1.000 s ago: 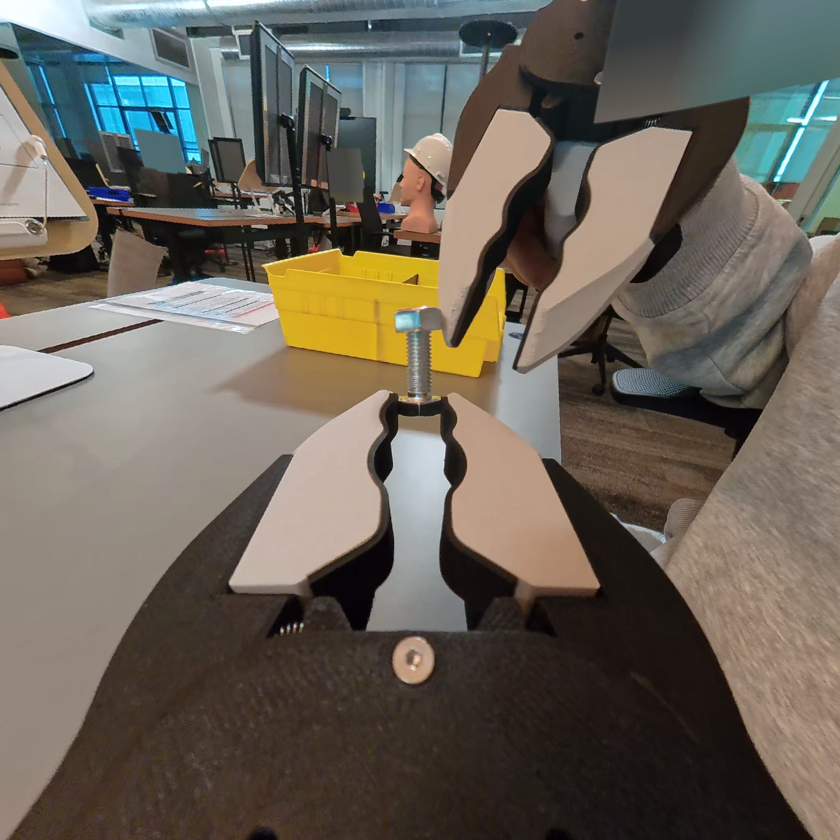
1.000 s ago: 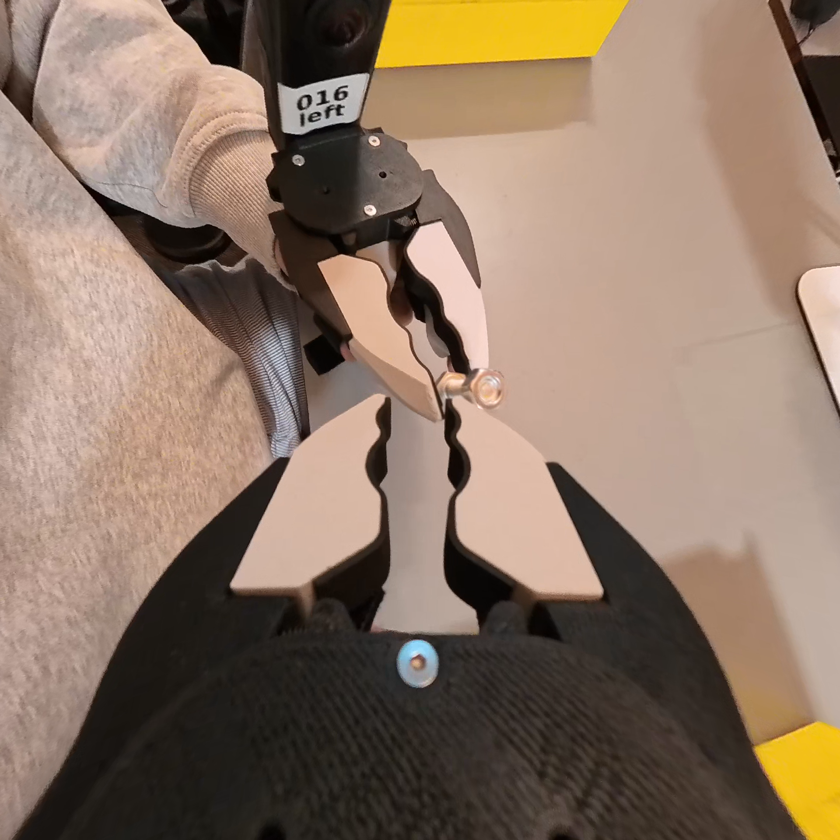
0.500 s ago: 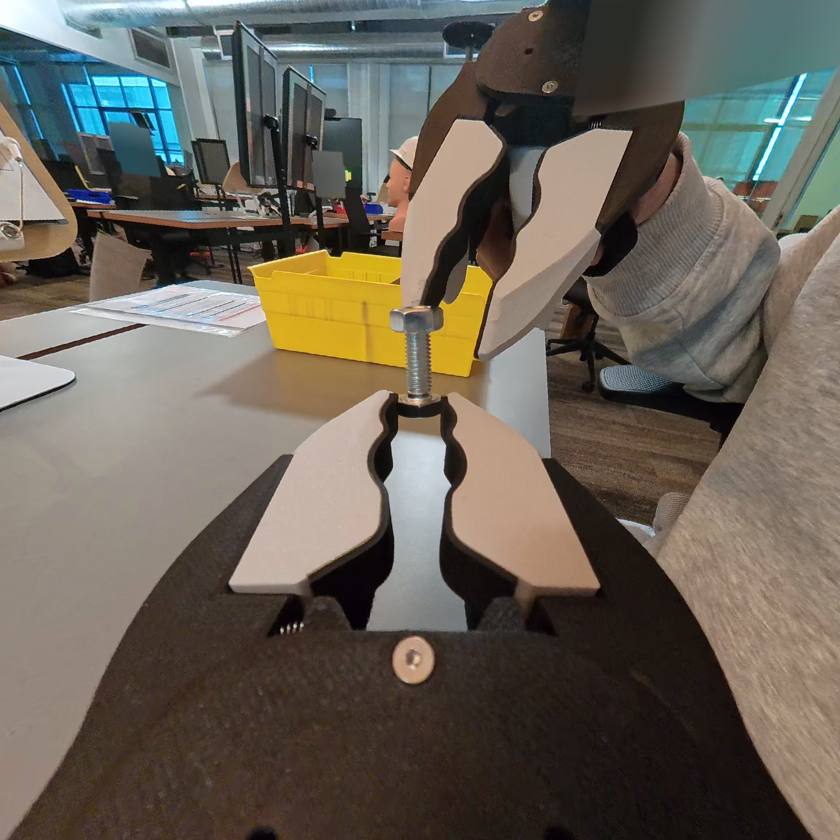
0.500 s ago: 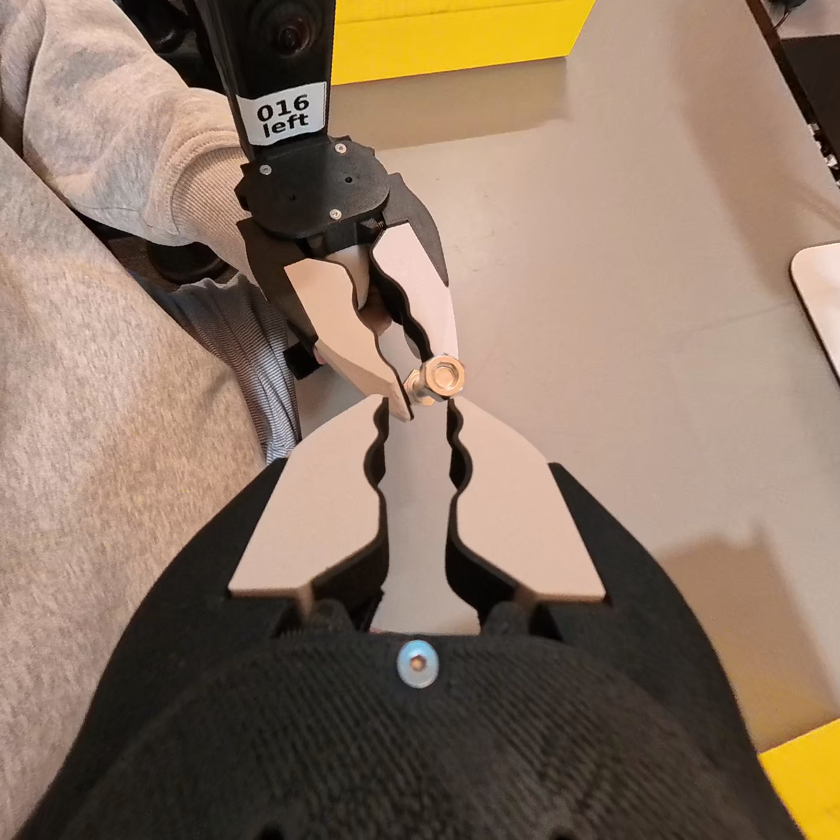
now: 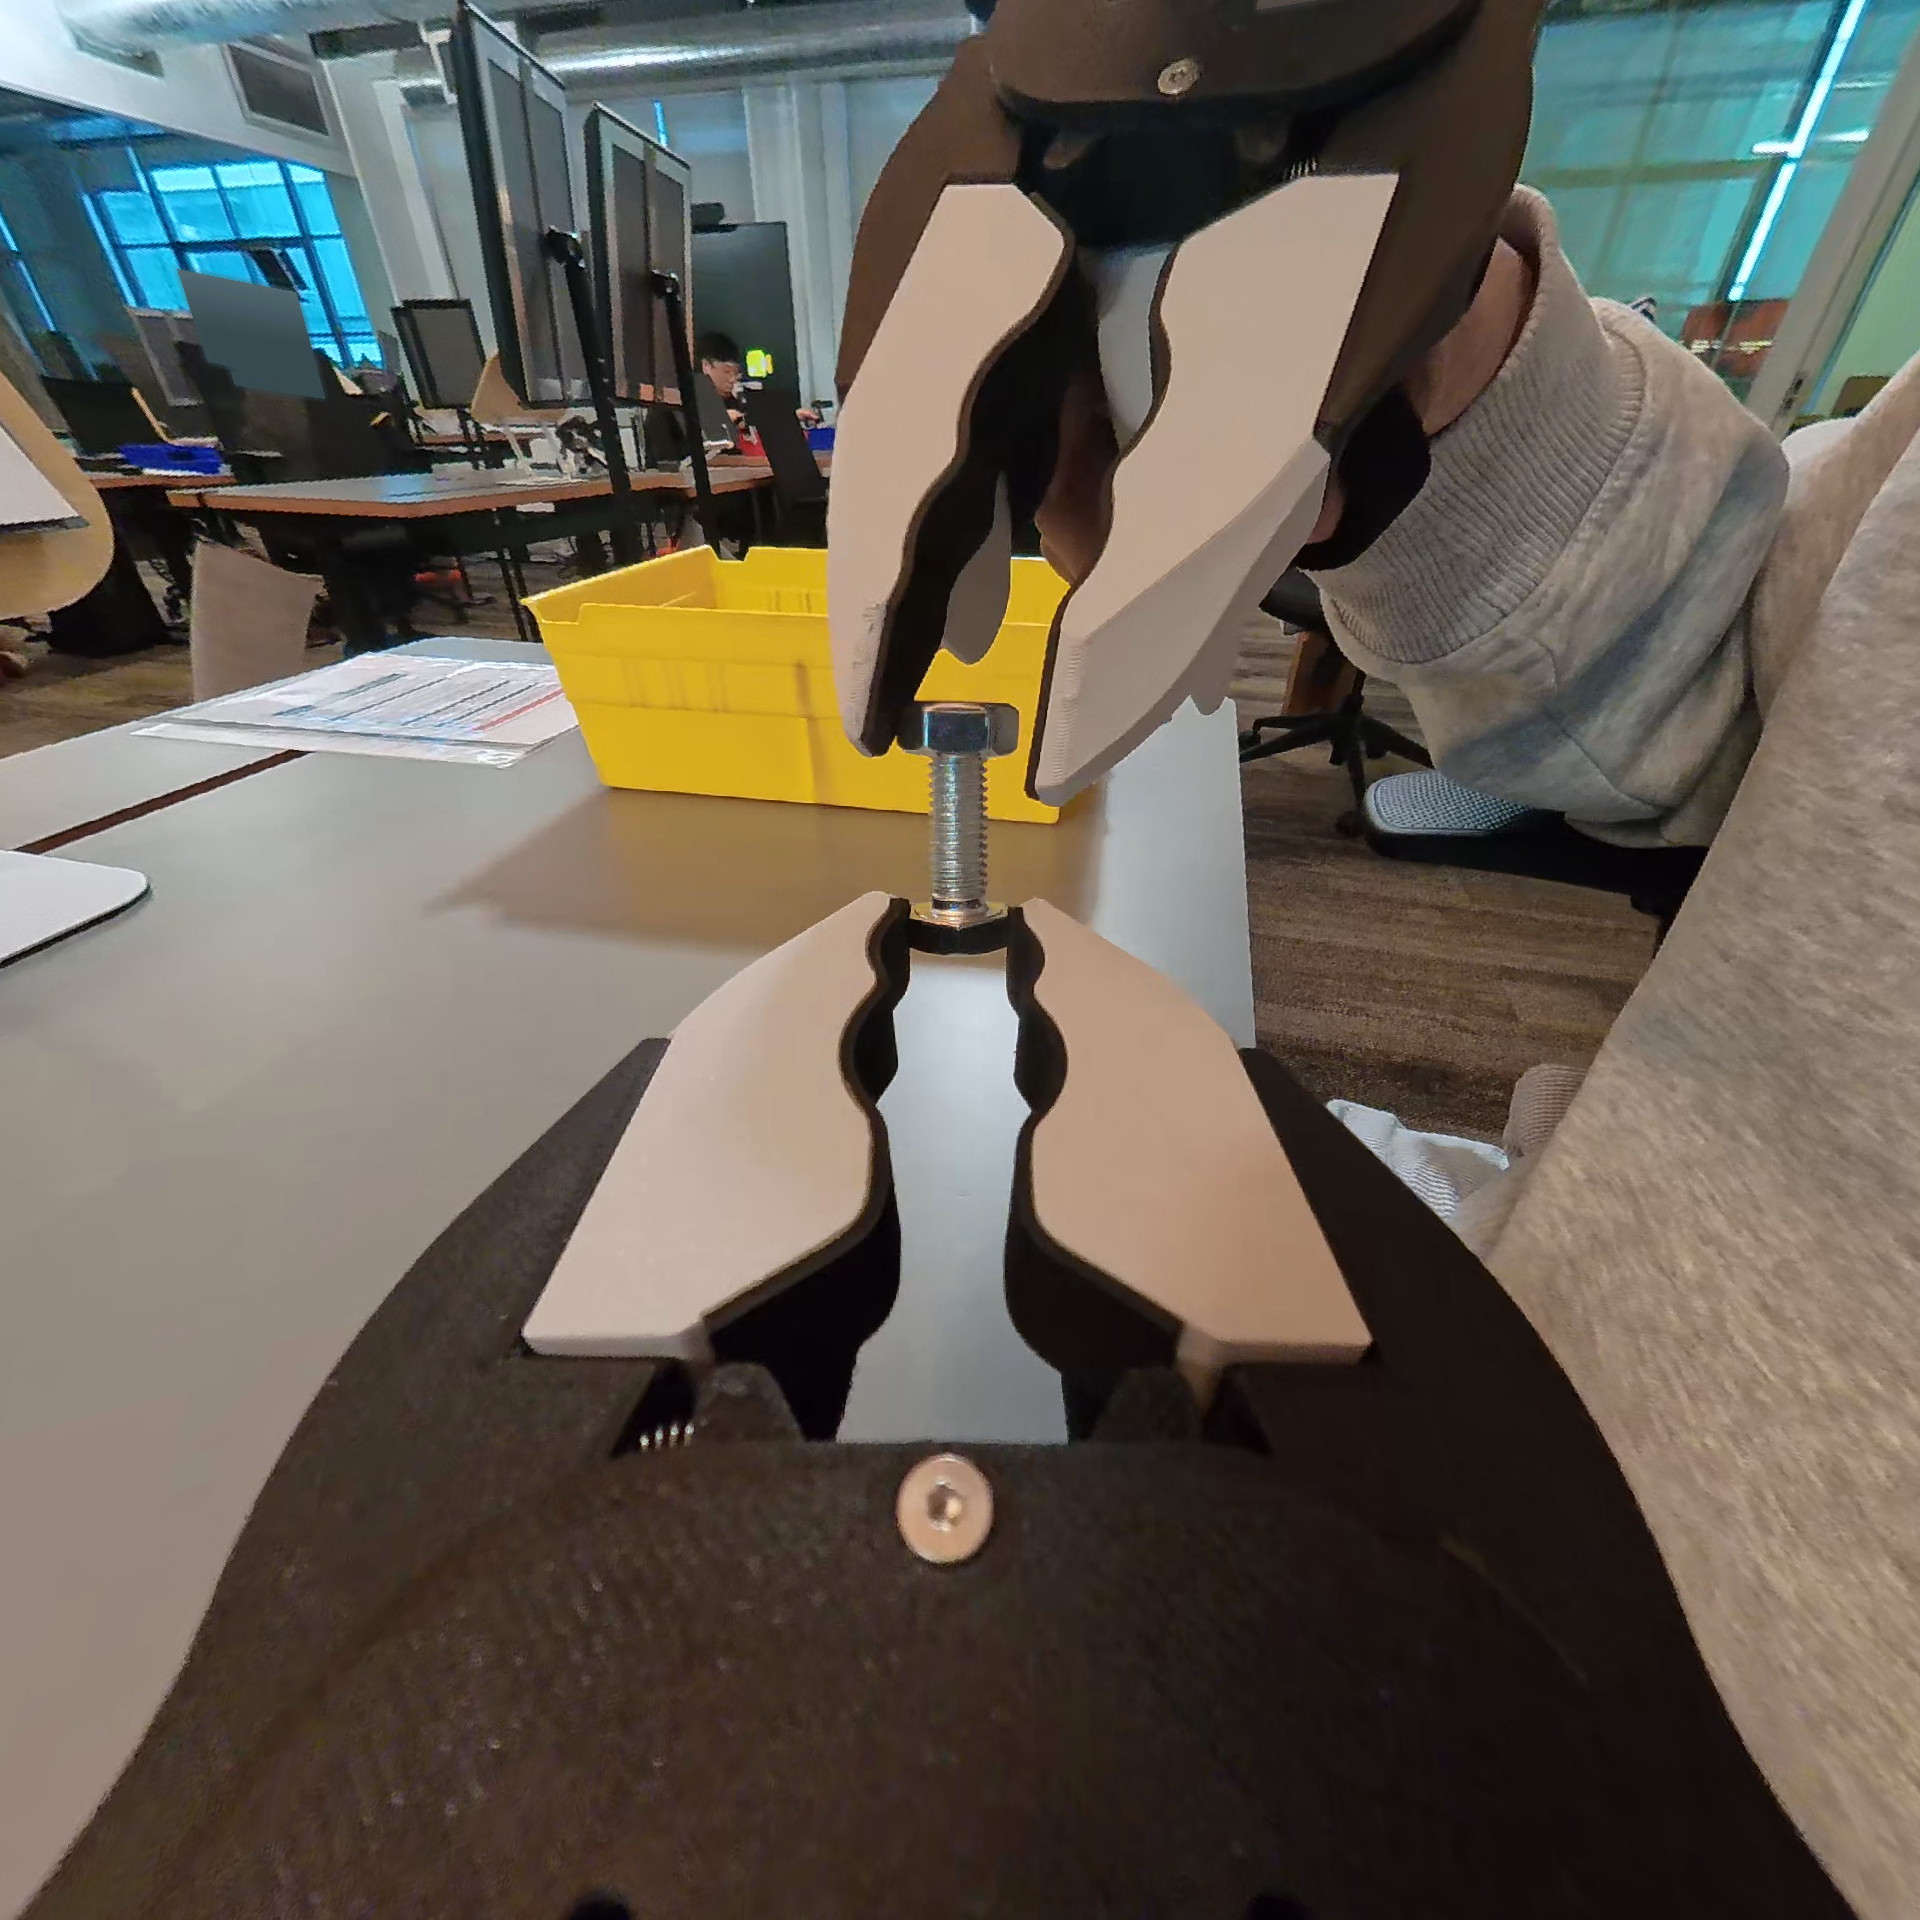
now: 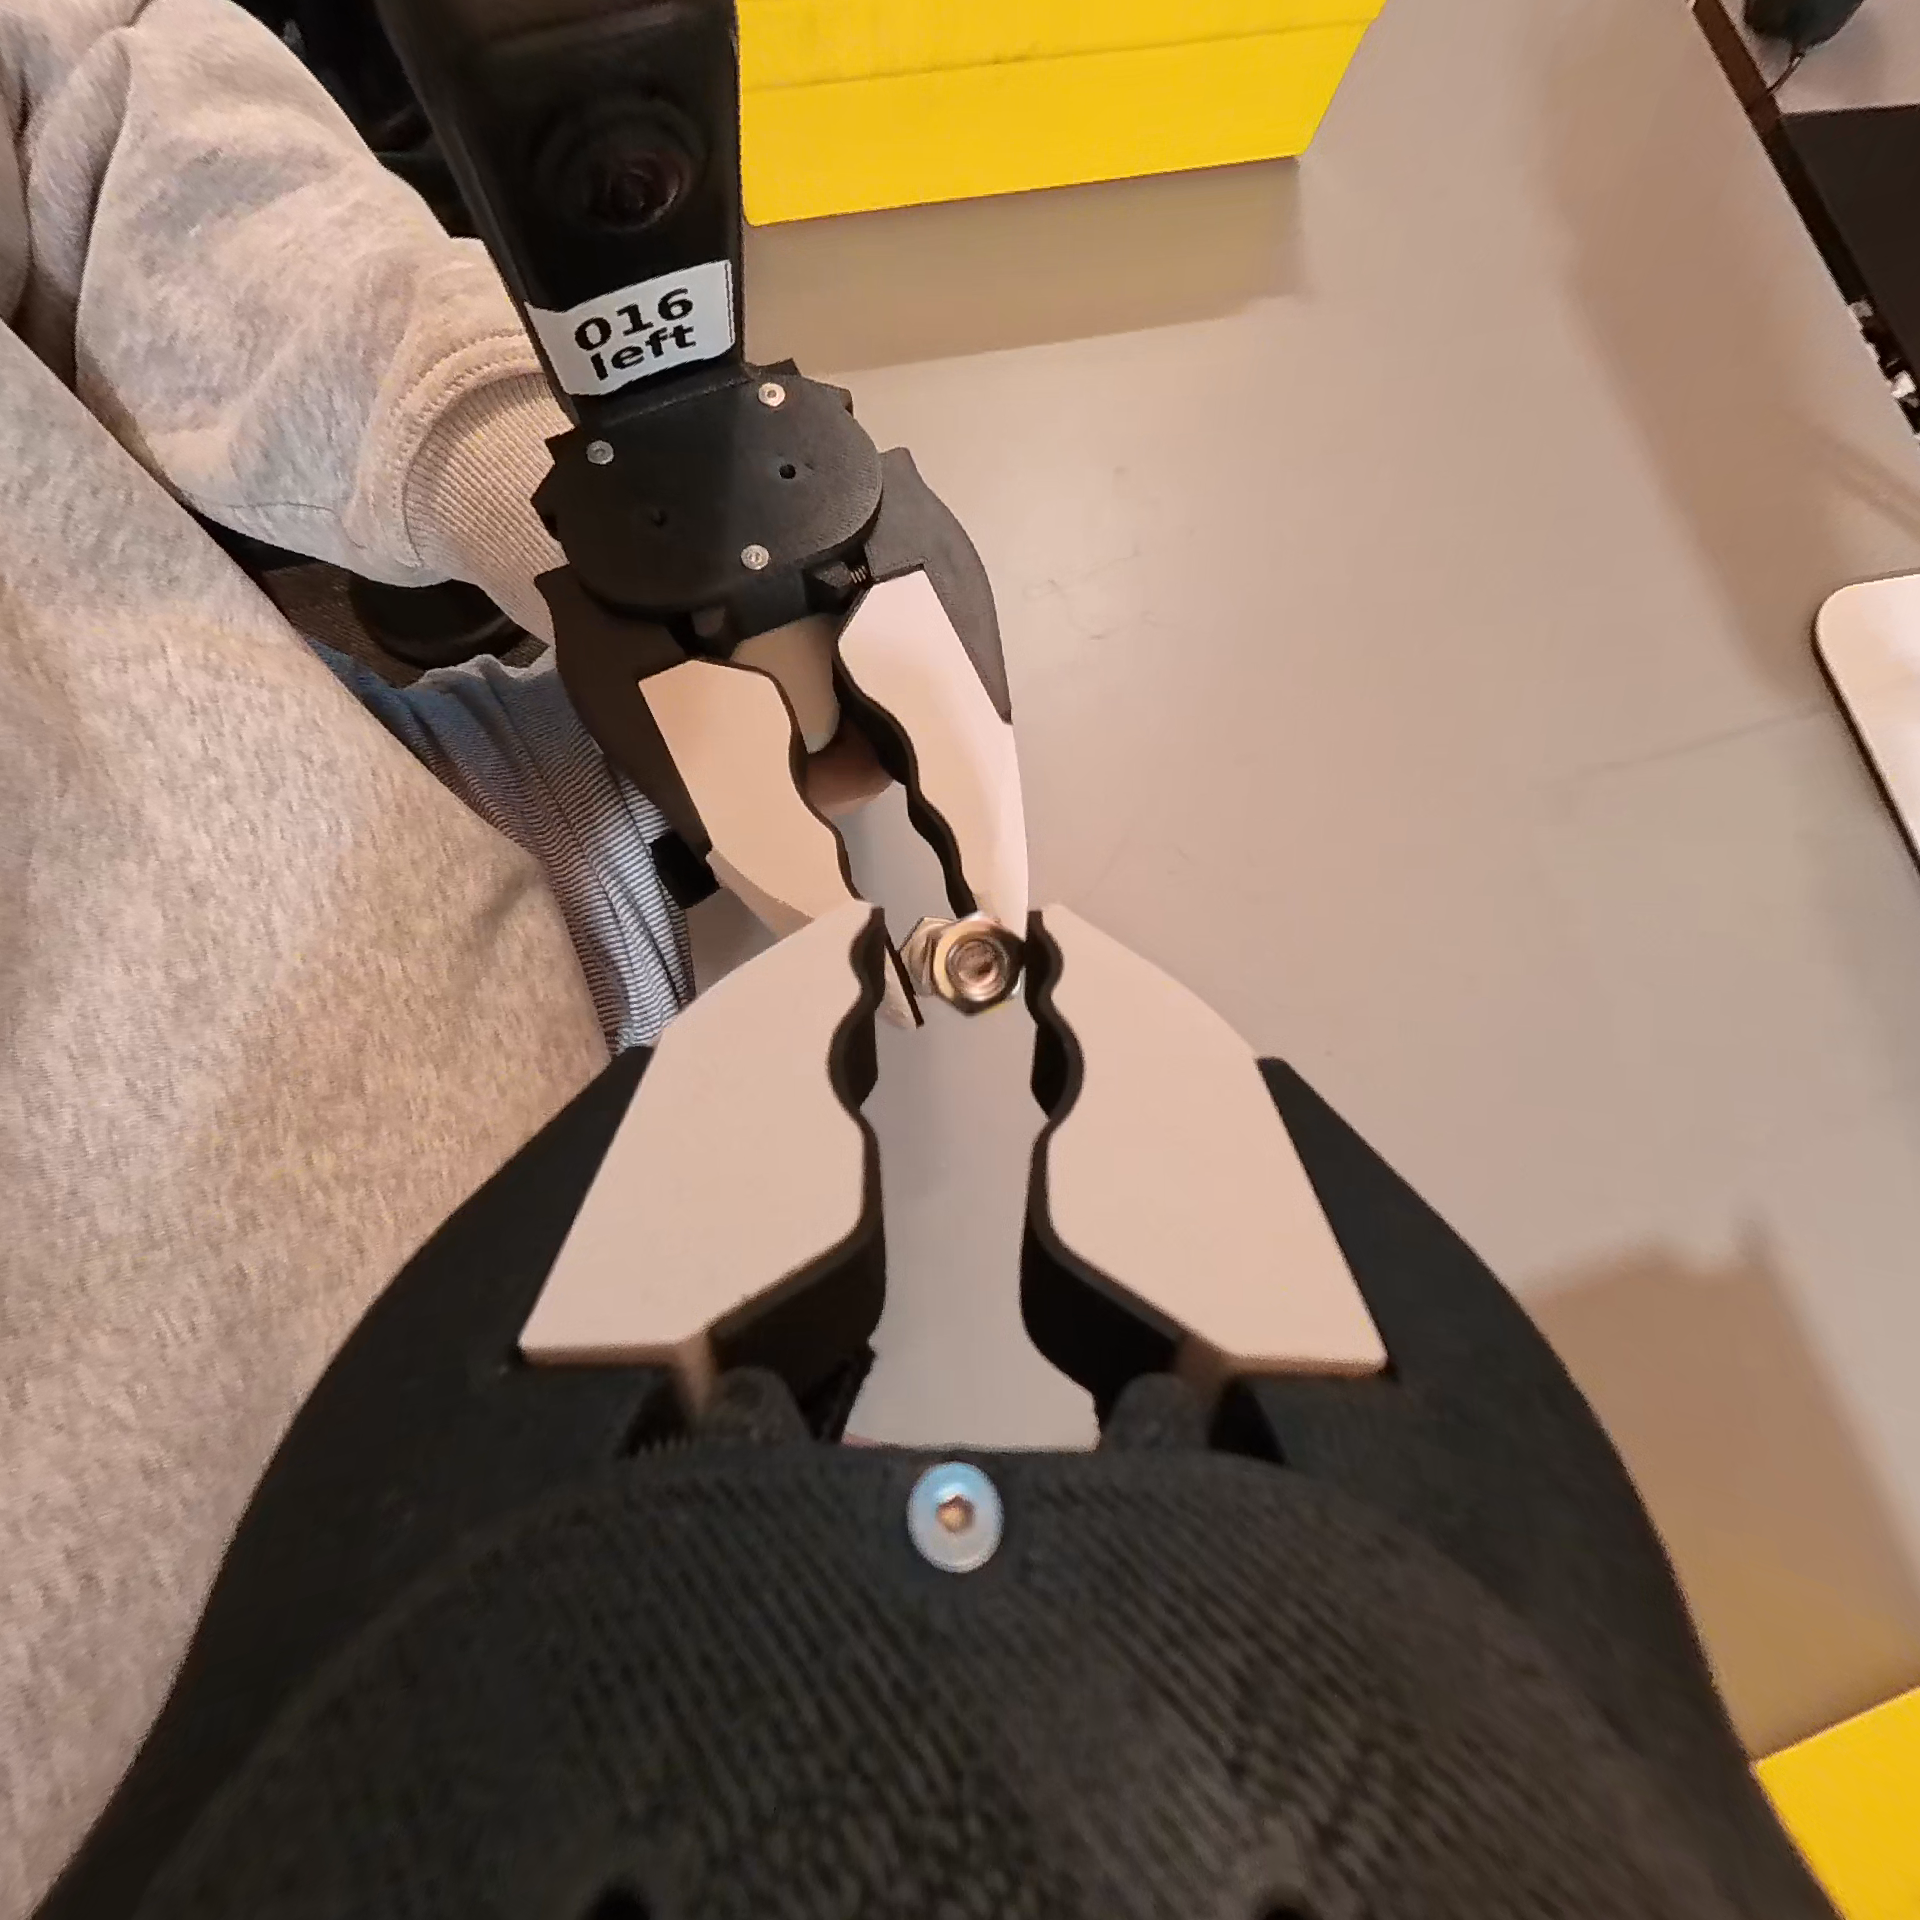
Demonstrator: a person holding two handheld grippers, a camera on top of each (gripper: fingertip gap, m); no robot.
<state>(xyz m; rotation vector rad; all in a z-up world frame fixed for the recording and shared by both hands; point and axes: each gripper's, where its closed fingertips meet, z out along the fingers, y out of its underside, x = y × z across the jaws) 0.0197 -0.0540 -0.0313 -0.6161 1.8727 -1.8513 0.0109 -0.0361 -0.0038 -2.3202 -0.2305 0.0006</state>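
A silver hex bolt point(image 5: 956, 821) stands upright, head point(image 5: 956, 727) on top. My left gripper point(image 5: 954, 916) is shut on a nut point(image 5: 954, 912) at the bolt's lower end and holds it above the grey table point(image 5: 312, 987). My right gripper point(image 5: 961, 746) comes down from above, open, with its two fingers on either side of the bolt head; one finger touches the head, the other stands a little off. In the right wrist view my right gripper point(image 6: 954, 923) frames the bolt head point(image 6: 971, 961), with the left gripper point(image 6: 914, 914) pointing in from behind.
A yellow bin point(image 5: 707, 686) stands at the table's far end, also in the right wrist view point(image 6: 1039, 104). A second yellow edge point(image 6: 1849, 1787) shows nearby. A white pad point(image 5: 52, 904) and a paper sheet point(image 5: 384, 696) lie to the left. A person's grey sleeve point(image 5: 1558, 582) is at the right. Less than 4 cm separates the two grippers' tips.
My right gripper has moved down and sideways over the bolt, so its open fingers now straddle the head. The left gripper has kept its hold and barely moved.
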